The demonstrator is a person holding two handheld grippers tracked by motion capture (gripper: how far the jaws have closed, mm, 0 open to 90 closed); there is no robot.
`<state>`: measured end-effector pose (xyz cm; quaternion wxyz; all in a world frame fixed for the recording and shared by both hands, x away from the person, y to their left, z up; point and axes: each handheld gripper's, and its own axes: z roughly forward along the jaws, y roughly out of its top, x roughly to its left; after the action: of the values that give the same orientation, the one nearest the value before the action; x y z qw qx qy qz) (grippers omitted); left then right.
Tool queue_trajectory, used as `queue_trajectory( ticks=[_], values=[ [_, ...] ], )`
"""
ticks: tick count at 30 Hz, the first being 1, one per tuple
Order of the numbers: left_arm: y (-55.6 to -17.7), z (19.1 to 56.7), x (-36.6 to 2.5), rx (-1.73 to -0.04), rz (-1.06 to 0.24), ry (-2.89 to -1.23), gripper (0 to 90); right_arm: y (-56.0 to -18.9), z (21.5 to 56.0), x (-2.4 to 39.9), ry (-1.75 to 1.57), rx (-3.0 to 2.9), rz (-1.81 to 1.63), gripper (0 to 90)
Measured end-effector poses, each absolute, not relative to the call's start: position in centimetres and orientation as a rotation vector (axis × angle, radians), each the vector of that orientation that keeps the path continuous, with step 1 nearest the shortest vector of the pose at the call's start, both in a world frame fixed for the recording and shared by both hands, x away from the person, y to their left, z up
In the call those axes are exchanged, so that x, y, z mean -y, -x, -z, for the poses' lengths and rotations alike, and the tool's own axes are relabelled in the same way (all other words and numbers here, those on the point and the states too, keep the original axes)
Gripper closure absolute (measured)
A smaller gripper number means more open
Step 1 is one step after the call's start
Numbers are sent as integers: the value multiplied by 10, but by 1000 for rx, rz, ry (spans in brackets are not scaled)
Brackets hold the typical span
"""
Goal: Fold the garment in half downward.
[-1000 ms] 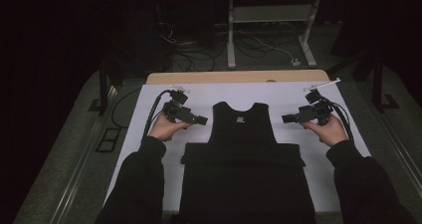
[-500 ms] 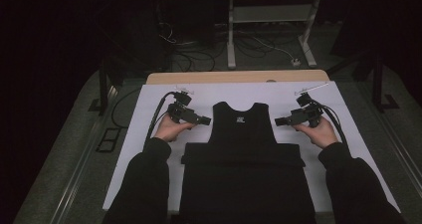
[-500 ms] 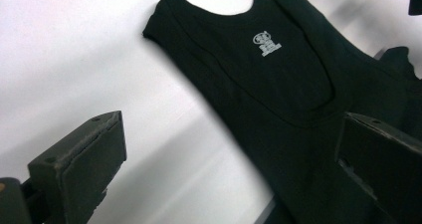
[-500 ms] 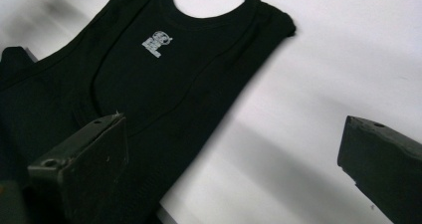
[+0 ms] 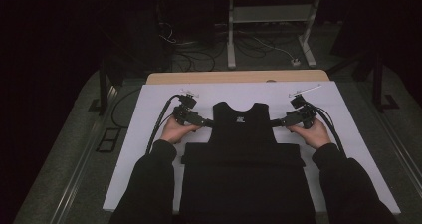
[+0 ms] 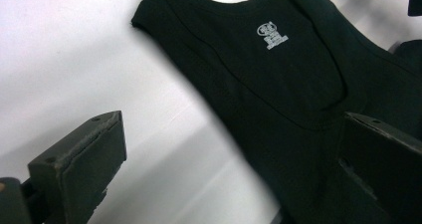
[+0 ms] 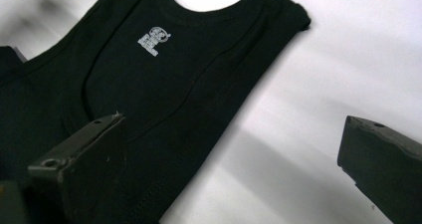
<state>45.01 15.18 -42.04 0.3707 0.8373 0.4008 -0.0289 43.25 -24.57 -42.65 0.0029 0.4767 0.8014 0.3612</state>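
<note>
Both tongs moved inward to black tank top (image 5: 243, 134), jaws spread, neck pointing away, long axis front-to-back

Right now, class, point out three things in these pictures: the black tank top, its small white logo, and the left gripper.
black tank top (image 5: 244, 134), high view, middle of the chest panel.
white logo (image 6: 269, 35), left gripper view, centre of the print below the neckline.
left gripper (image 5: 208, 123), high view, midway between its fingertips at the top's armhole edge.
</note>
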Motion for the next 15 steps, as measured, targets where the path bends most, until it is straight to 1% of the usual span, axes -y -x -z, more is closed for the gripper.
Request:
queue_trajectory(
  ticks=[9, 15],
  values=[
    [-450, 426, -147, -1033, 67, -2147, 0, -434, 433, 238, -1498, -2527, -1128, 0],
    [-451, 433, -140, -1034, 93, -2154, 0, -434, 437, 232, -1486, -2541, -1128, 11]
  ],
)
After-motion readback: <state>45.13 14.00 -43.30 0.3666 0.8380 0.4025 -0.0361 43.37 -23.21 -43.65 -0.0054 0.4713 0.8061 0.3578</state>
